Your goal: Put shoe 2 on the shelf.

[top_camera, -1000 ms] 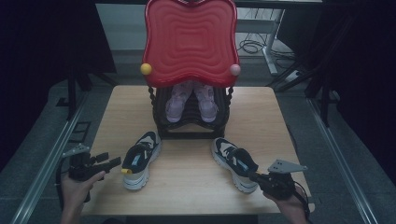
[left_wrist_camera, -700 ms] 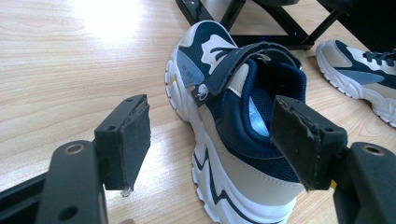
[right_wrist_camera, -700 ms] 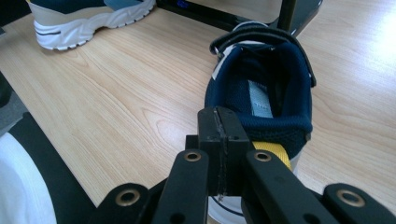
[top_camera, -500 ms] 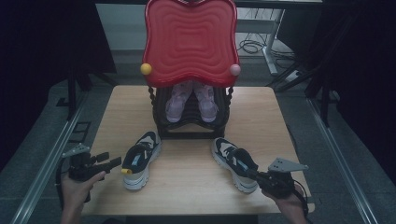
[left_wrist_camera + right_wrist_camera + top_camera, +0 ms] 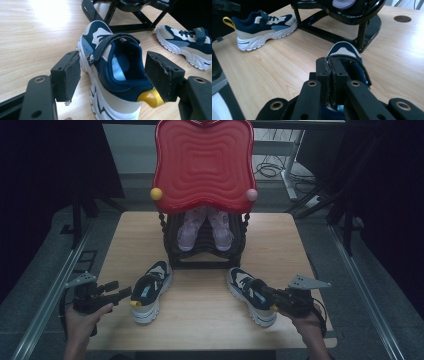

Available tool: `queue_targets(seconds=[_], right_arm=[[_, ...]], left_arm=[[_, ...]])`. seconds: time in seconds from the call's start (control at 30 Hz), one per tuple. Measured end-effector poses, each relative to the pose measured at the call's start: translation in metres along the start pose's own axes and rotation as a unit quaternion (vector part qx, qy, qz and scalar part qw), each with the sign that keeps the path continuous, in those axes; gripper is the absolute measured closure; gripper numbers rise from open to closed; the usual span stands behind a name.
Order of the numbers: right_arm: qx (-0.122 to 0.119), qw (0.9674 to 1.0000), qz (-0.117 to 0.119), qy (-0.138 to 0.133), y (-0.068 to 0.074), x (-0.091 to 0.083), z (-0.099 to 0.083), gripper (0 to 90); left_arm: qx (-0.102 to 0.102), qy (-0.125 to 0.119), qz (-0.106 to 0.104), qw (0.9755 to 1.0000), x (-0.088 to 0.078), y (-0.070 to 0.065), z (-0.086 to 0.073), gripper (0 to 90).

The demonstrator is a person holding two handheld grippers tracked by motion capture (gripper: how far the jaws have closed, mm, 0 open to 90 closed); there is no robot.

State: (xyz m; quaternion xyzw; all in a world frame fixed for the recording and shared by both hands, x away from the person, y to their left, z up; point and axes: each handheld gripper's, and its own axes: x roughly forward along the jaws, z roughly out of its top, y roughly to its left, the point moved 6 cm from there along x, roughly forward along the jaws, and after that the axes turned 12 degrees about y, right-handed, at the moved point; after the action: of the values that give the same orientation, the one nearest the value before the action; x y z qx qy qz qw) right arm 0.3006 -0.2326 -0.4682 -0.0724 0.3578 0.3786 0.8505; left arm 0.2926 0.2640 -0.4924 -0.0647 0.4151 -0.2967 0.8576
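Right gripper (image 5: 331,75) pinches right shoe's (image 5: 348,58) strap; rack (image 5: 207,255) holds pink shoes (image 5: 205,227).

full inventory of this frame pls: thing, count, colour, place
sneaker: 1, navy, beige and white with yellow heel loop, table front left, heel between the open left jaws
second sneaker: 1, same colours, table front right, at the right tool
pink shoes: 2, pale pink, on the rack under the red top
rack: 1, black, table rear centre
red top: 1, red, wavy, above the rack
knobs: 2, yellow and pink, at the top's lower corners
table: 1, light wood
left tool: 1, black, front left, open
right tool: 1, black, front right, jaws together at the shoe's collar
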Motion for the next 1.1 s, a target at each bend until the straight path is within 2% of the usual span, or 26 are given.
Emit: queue_targets(seconds=[0.2,0.4,0.57,0.7,0.83,0.87,0.97,1.1], right_arm=[[0.004,1.0000,-0.007,0.001,-0.010,0.005,0.006,82.6],[-0.002,0.9999,-0.011,0.000,-0.010,0.003,0.010,79.0],[-0.002,0.9999,-0.014,0.001,-0.012,0.001,0.011,76.5],[0.003,0.9999,-0.017,0.000,-0.018,-0.001,0.011,75.3],[0.010,0.9998,-0.017,0.001,-0.024,0.001,0.009,74.4],[0.019,0.9996,-0.021,0.005,-0.031,0.003,0.007,73.4],[0.029,0.9992,-0.023,0.009,-0.040,0.007,0.005,71.7],[0.031,0.9990,-0.025,0.019,-0.046,0.013,0.004,68.9]], left_arm=[[0.017,0.000,-0.001,0.9999,0.000,-0.010,0.008,30.1],[0.030,-0.001,-0.003,0.9995,-0.001,-0.021,0.012,31.4],[0.032,0.005,-0.001,0.9995,0.003,-0.024,0.015,32.8],[0.041,0.011,0.001,0.9991,0.008,-0.030,0.018,33.9],[0.039,0.014,0.008,0.9991,0.010,-0.029,0.020,35.1],[0.036,0.017,0.014,0.9991,0.012,-0.026,0.020,35.5],[0.033,0.020,0.020,0.9991,0.014,-0.023,0.020,36.6],[0.029,0.028,0.032,0.9987,0.020,-0.016,0.021,37.1]])
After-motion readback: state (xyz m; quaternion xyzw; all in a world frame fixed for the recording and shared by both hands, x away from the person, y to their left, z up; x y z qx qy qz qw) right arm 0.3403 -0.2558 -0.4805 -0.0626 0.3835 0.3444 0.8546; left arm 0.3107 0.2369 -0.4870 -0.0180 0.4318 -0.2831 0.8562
